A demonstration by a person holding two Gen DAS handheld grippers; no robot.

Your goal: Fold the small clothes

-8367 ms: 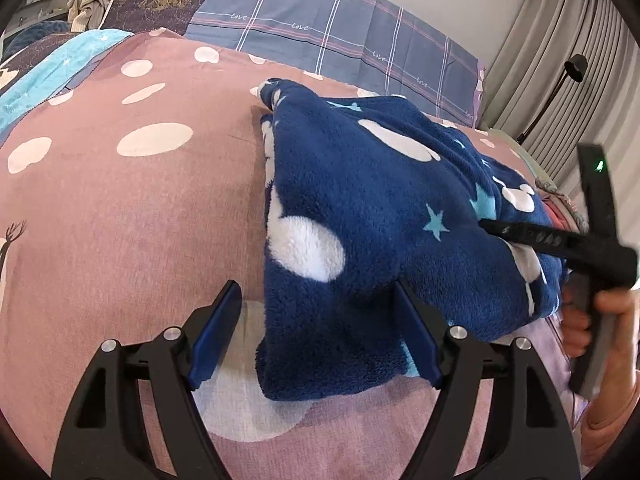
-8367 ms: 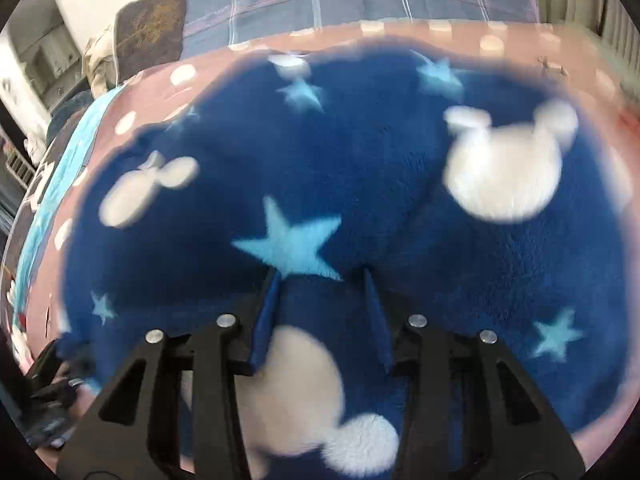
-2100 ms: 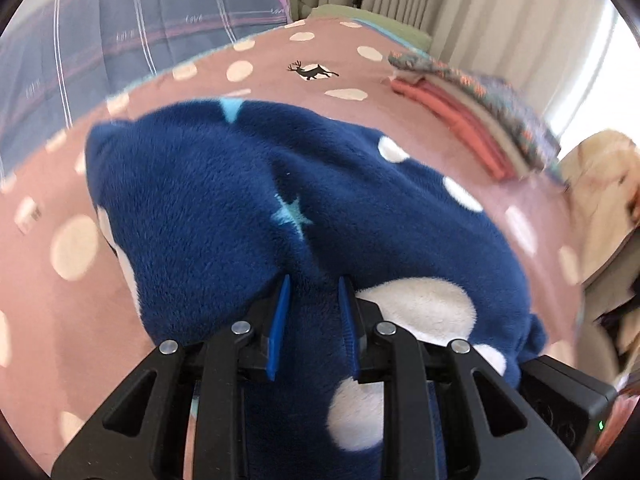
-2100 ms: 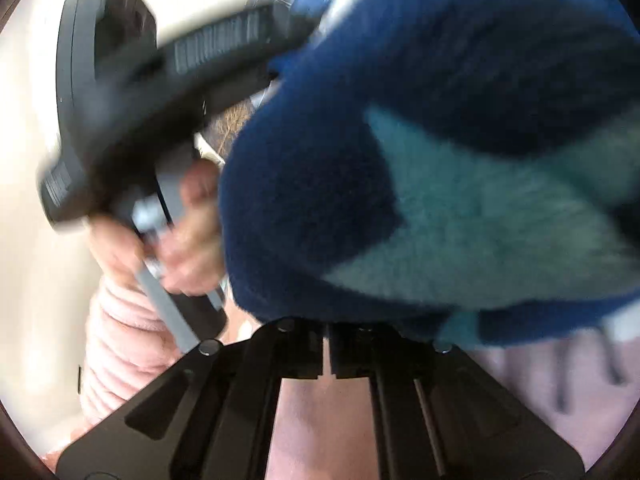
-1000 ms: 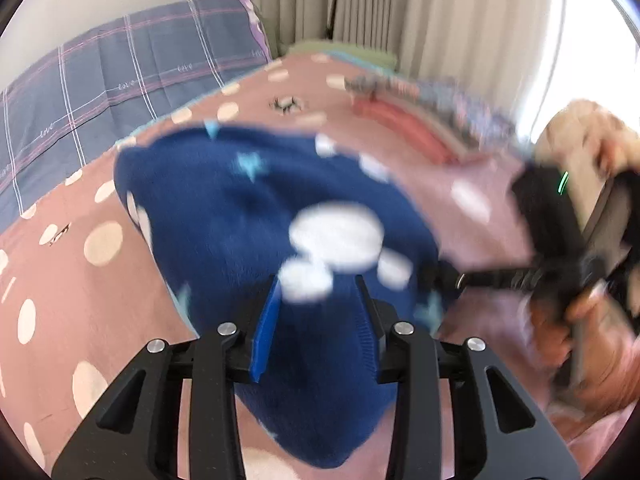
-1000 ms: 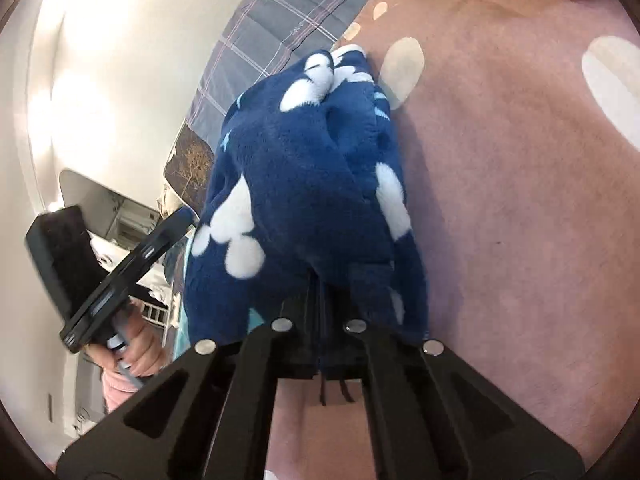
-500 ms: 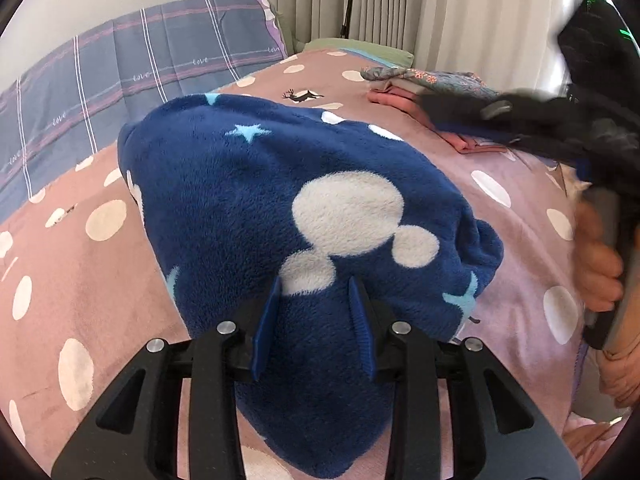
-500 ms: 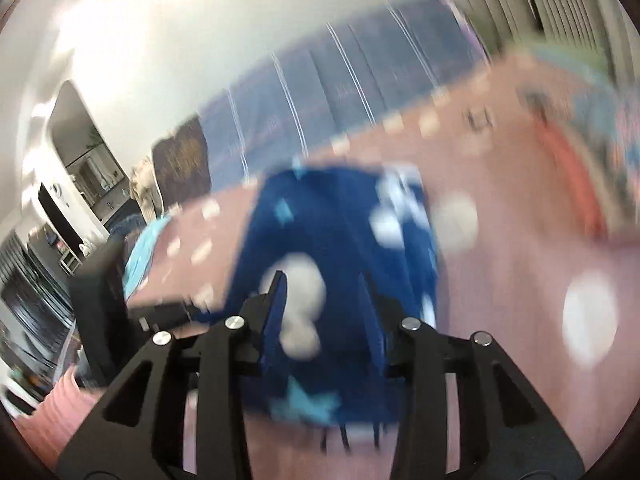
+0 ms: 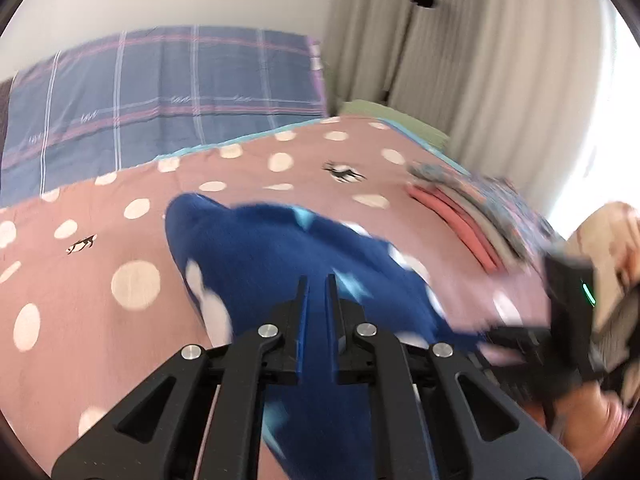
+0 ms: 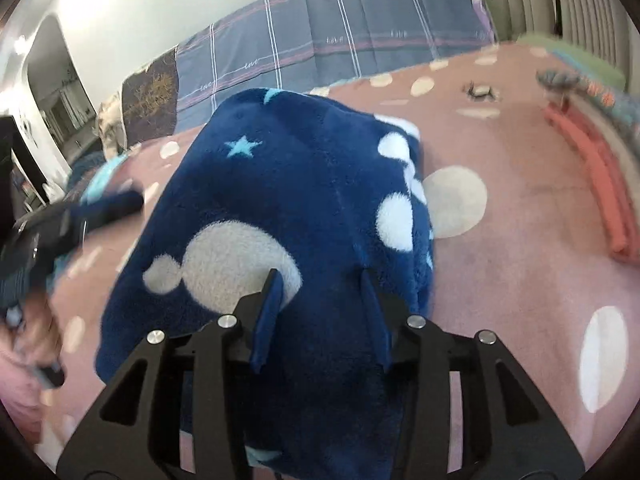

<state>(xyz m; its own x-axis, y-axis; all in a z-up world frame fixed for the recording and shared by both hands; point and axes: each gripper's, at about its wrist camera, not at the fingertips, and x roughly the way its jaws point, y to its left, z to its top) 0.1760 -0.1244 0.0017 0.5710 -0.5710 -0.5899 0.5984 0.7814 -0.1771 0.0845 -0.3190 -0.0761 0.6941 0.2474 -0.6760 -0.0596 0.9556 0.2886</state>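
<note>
A navy fleece garment (image 9: 280, 256) with white mouse heads and light blue stars lies on the pink dotted bedspread (image 9: 132, 240). My left gripper (image 9: 316, 280) is nearly closed, pinching a fold of the fleece at its near edge. In the right wrist view the garment (image 10: 288, 184) is a folded block. My right gripper (image 10: 320, 276) has its fingers apart, resting over the near part of the fleece. The right gripper's body also shows at the right of the left wrist view (image 9: 568, 312), blurred.
A stack of folded clothes (image 9: 480, 216), red and patterned, lies on the bed to the right; it also shows in the right wrist view (image 10: 592, 152). A blue plaid cover (image 9: 160, 92) lies at the head. Curtains (image 9: 460, 60) and a lamp stand are behind.
My left gripper has closed from half open onto the fleece and the view has swung up. My right gripper has opened from shut and moved back over the garment.
</note>
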